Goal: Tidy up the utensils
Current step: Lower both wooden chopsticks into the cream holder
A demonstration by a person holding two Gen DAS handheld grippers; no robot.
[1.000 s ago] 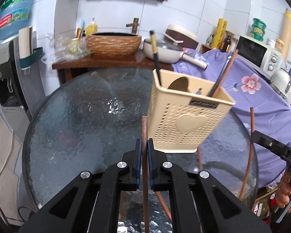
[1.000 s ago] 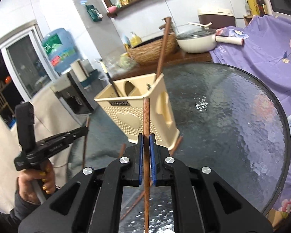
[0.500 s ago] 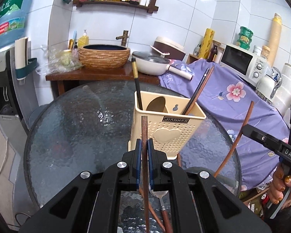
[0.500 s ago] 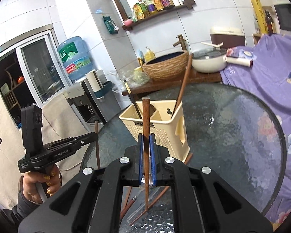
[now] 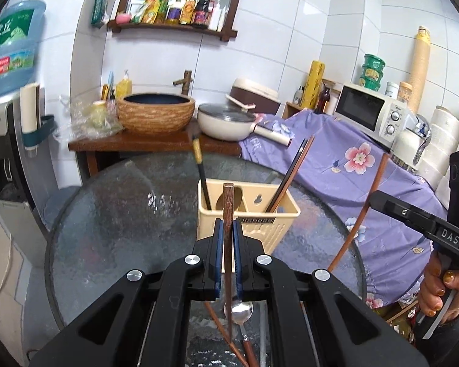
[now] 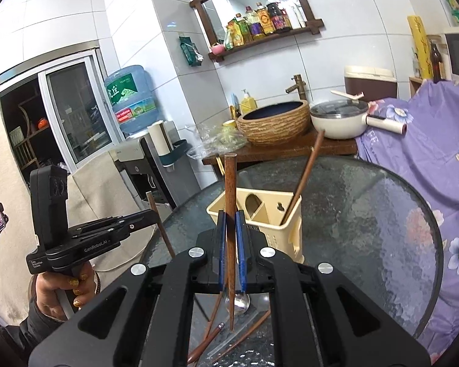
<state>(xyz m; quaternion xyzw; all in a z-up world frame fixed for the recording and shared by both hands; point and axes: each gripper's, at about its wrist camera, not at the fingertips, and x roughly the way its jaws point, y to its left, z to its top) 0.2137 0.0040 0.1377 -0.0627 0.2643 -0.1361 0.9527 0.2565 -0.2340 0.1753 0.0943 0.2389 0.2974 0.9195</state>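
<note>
Clamping one upright wooden chopstick (image 5: 228, 211) each (image 6: 229, 189), the left hand-held gripper (image 5: 226, 238) and right hand-held gripper (image 6: 230, 232) hover above the glass tabletop (image 5: 113, 223), near the cream utensil caddy (image 5: 269, 229).

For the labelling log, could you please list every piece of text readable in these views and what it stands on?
"DAS": side of the right gripper, seen from the left wrist.
"GenRobot.AI": side of the left gripper, seen from the right wrist.
Small white label at the left gripper's rear: too small to read.
Nameplate on the cream utensil holder: blurred.
Water jug label: large characters, not clearly readable.
Shelf bottles: labels illegible.
</note>
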